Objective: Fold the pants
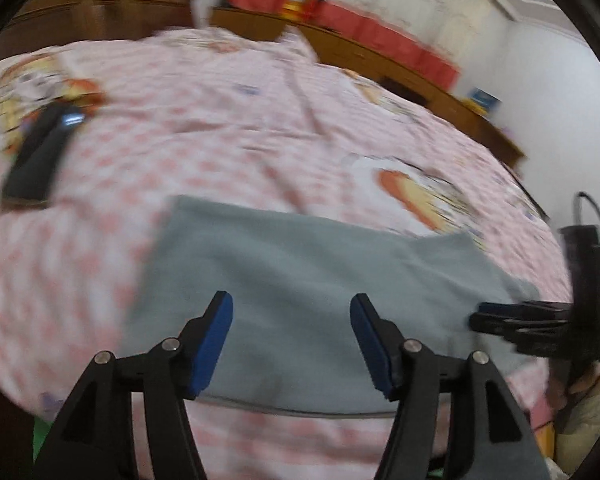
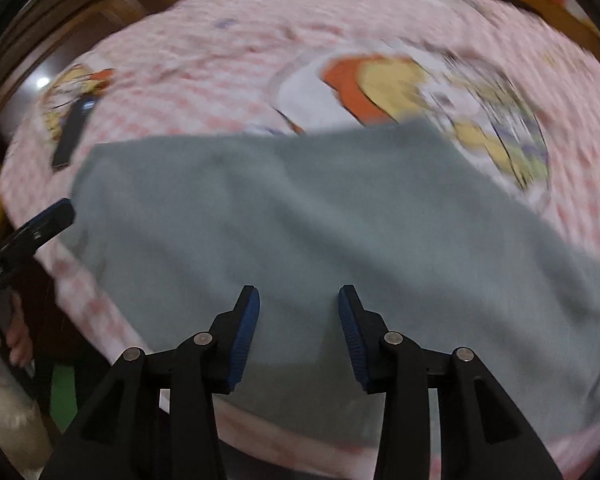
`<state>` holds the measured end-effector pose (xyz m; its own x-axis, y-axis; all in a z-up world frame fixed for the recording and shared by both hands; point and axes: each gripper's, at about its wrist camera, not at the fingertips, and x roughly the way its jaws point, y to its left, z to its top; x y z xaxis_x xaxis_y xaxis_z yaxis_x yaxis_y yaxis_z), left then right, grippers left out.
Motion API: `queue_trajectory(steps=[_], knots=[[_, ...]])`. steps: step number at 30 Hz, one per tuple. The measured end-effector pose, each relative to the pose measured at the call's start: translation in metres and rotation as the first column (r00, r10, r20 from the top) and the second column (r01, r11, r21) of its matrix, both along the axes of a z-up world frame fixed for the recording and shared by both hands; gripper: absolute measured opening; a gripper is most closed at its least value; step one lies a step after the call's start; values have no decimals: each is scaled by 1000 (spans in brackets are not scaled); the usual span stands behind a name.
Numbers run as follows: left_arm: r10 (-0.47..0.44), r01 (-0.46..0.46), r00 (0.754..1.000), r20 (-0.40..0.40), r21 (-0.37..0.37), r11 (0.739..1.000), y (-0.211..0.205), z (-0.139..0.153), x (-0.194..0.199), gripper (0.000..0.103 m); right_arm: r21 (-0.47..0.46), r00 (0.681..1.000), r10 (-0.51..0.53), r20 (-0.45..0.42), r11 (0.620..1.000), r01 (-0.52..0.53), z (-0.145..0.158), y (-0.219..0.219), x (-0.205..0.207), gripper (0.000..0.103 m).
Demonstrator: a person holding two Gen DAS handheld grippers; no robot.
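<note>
Both pairs of jaws stand apart with nothing between them: the left gripper (image 1: 291, 306) is spread fairly wide, the right gripper (image 2: 299, 300) a little narrower, and neither has any cloth in its blue pads. Just ahead of and beneath both of them lie the pants (image 2: 320, 248), a grey-blue garment already doubled into a broad flat slab on the pink checked bedspread (image 1: 204, 120). From the left gripper's side the cloth's near edge runs straight across just under the fingertips, and its far edge sits a little way beyond them. Out to that gripper's right, the other tool pokes in over the cloth's corner, held in a hand (image 1: 580, 388) with a pale sleeve. Far off beyond the left jaws, near a cartoon print, rests a dark phone (image 1: 40, 156), well clear of the work.

I would judge that a fold has just been laid down and let go, so the step in hand is the pause between folds. Everything is smeared with motion blur, so fine creases cannot be read. Next, each gripper would need to come down on an edge or corner of the slab, pinch through all the layers, and carry it over evenly so the stack does not skew.
</note>
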<state>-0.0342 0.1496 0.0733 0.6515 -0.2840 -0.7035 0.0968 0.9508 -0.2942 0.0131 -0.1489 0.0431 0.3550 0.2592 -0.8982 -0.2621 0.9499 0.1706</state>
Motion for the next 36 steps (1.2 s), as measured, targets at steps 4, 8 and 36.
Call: queue_trajectory(steps=[4,8,36], knots=[[-33,35,998,-55,32,999,-45,-10,18,64,-21,999,-43,-13,999,43,-22,3,4,46],[-85,98,986,-140,83,992,-79,-38,29,68,-9,1000,-24,12,1000,24,-28,15,-1,76],[-69,122,964,-257,199,972,-107,-75,14,103,-4,957,-282,71,959,283,-43,-141,-92,58]])
